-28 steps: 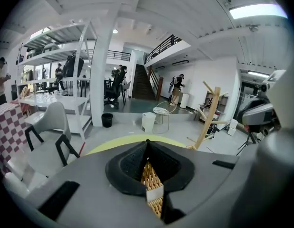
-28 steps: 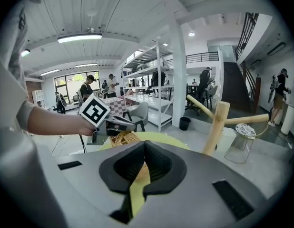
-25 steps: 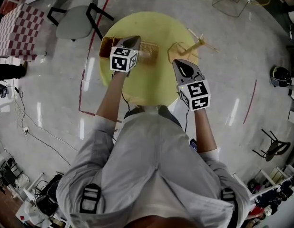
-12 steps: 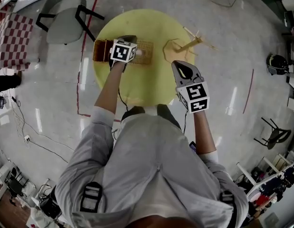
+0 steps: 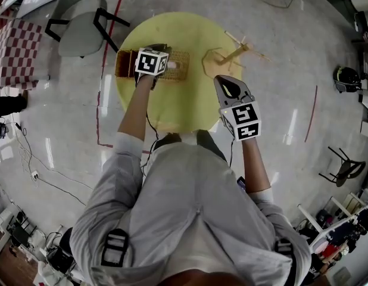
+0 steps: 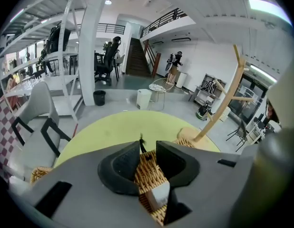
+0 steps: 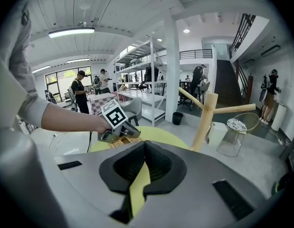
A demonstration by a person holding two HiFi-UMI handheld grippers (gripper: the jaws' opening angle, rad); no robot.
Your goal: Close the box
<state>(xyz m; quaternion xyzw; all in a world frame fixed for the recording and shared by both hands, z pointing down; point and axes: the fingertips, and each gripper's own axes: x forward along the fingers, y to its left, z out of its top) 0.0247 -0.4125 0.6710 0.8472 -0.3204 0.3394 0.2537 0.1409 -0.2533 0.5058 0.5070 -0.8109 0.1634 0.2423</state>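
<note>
The wicker box [image 5: 181,58] stands open at the left back of the round yellow table [image 5: 184,100]. Its brown lid [image 5: 124,64] hangs out to the left. A white object [image 6: 159,194] lies inside. My left gripper [image 5: 159,49] hovers right over the box, pointing down into it. Its jaws [image 6: 148,148] stand a narrow gap apart; the weave shows between them and a thin black strand [image 6: 141,143] rises at the tips. My right gripper [image 5: 227,83] is held above the table's front right, shut and empty [image 7: 144,144], apart from the box.
A wooden branch stand [image 5: 234,53] on a round base occupies the table's back right. A grey chair [image 5: 83,22] sits on the floor at the back left, near red tape lines. People stand by shelving far off in the right gripper view.
My left gripper has moved a little farther over the box and now points more steeply down. The right gripper has hardly moved. The head view has shifted slightly.
</note>
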